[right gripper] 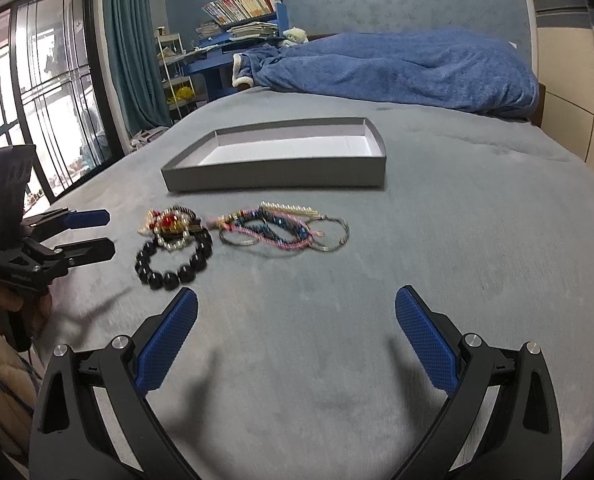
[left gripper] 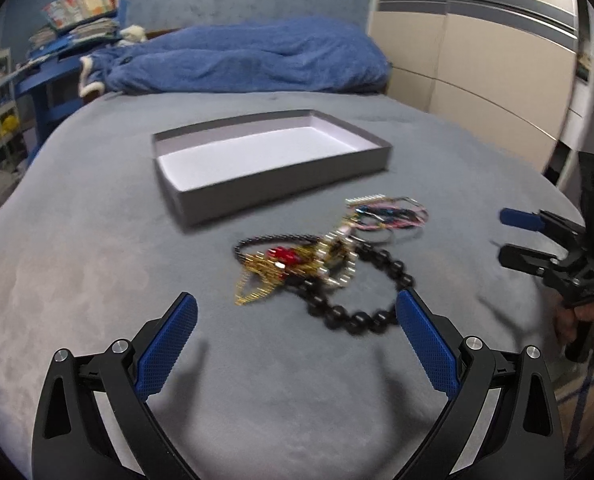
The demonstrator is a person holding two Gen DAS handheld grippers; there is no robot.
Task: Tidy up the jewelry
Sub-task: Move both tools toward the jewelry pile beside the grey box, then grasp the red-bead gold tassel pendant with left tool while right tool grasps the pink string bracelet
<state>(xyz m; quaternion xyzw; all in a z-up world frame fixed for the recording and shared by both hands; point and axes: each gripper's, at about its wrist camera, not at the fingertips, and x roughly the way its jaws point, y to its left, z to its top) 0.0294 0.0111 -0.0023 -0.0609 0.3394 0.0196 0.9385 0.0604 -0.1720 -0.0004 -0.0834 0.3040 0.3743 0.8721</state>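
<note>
Now both hands over grey bedspread [right gripper: 477,240]. My left gripper [left gripper: 297,316] fingers spread wide, empty, black bead bracelet [left gripper: 357,300] just ahead between tips. My right gripper [right gripper: 297,312] also spread, empty. Gold-red tangle [left gripper: 285,264] touching bracelet; pink-blue bangles [right gripper: 285,228] beside it. Grey box [right gripper: 281,172] beyond, nothing inside.

Bed cover [right gripper: 457,240]: grey matt cloth, soft short nap. Box [right gripper: 273,178]: matt grey card outside, smooth white paper inside. Black bead bracelet [right gripper: 173,268]: glossy, smooth. Rings [right gripper: 329,236]: thin shiny metal. Woven bands [right gripper: 273,232]: pink and blue thread. Gripper pads [right gripper: 425,340]: blue textured rubbery plastic on matt black plastic arms. Blanket [right gripper: 397,68]: blue fleecy cloth.
</note>
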